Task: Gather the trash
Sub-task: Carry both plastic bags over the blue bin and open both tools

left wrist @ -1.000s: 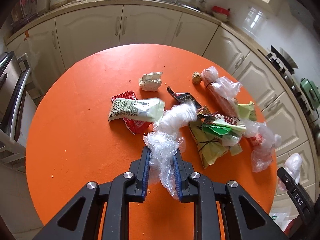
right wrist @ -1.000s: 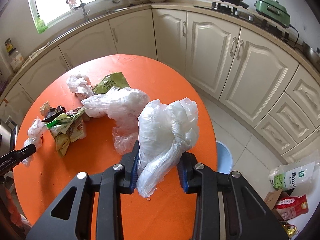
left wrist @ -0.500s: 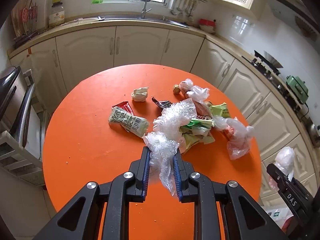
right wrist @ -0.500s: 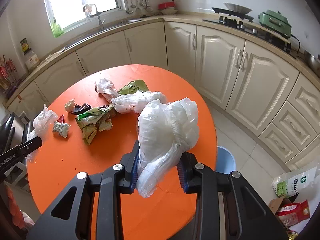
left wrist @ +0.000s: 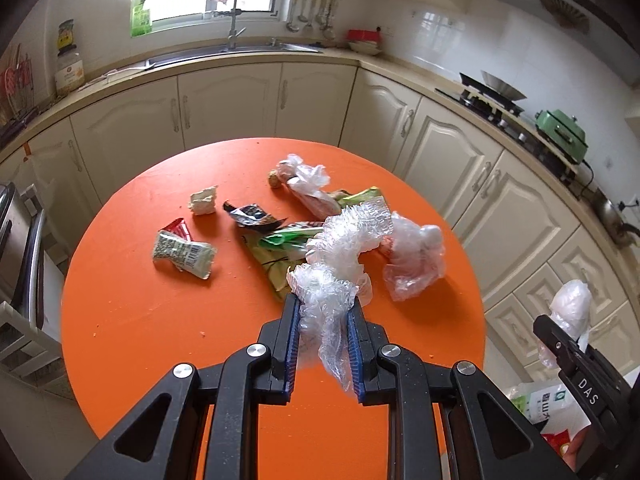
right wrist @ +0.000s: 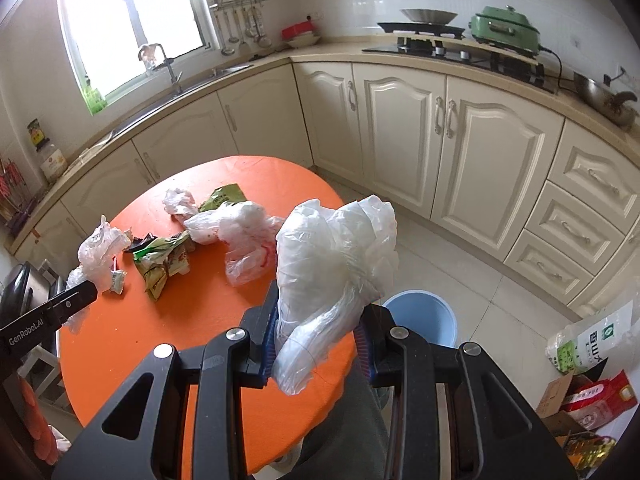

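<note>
Left tongs (left wrist: 323, 334), at the bottom centre of the left view, clamped on a crinkled clear plastic wrap (left wrist: 340, 264) that rises up and curls toward the centre of the frame. Right tongs (right wrist: 316, 338), at the bottom centre of the right view, clamped on a bunched white plastic bag (right wrist: 336, 252) that bulges above the pads. Both pieces probably very light, soft and springy, a little slippery; best taken at a thick gathered fold, since a loose edge may slide out. Beyond, on the orange desk (left wrist: 132, 300), in the middle of the frame: a green barcode packet (left wrist: 182, 254), a crumpled paper ball (left wrist: 203, 201), a black torn wrapper (left wrist: 252, 216), green wrappers (left wrist: 280, 252) in a heap, another clear bag (left wrist: 414, 260). Pieces overlapping there, so likely to drag a neighbour along. Blue bin (right wrist: 420, 320) on the floor at lower right of the right view, partly hidden behind the held bag, near the desk edge.
</note>
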Motion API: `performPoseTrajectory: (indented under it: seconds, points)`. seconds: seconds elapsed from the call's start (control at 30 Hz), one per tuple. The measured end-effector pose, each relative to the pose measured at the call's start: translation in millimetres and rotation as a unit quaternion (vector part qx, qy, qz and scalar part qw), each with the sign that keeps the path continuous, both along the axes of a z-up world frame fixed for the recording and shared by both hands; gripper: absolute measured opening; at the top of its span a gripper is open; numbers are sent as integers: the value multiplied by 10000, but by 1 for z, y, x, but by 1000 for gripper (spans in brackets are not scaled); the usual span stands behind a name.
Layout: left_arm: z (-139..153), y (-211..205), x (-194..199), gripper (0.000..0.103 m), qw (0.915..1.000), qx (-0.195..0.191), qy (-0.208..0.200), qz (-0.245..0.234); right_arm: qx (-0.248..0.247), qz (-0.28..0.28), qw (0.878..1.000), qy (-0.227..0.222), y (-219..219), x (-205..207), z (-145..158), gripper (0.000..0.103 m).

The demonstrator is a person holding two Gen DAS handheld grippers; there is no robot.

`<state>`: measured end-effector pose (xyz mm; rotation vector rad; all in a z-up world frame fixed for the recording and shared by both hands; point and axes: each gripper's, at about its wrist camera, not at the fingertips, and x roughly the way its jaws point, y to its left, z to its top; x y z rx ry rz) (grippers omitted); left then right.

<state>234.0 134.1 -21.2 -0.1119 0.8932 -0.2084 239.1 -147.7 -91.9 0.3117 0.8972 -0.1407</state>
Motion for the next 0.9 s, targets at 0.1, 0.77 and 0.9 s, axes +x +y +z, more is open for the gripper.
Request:
performPoseTrajectory:
  seconds: [0.1, 0.77, 0.9]
  points:
    - [-1, -30, 5, 18, 9997, 92, 0, -244, 65, -310, 9995, 10, -29, -9, -4, 33]
    - [-65, -275, 87, 18, 9724, 929, 720, -2016, 594, -2021, 9750, 706, -214, -42, -79, 33]
    - [-80, -316, 111, 19, 9638, 1065, 869, -2285, 646, -2233, 9683, 920, -240, -44, -97, 33]
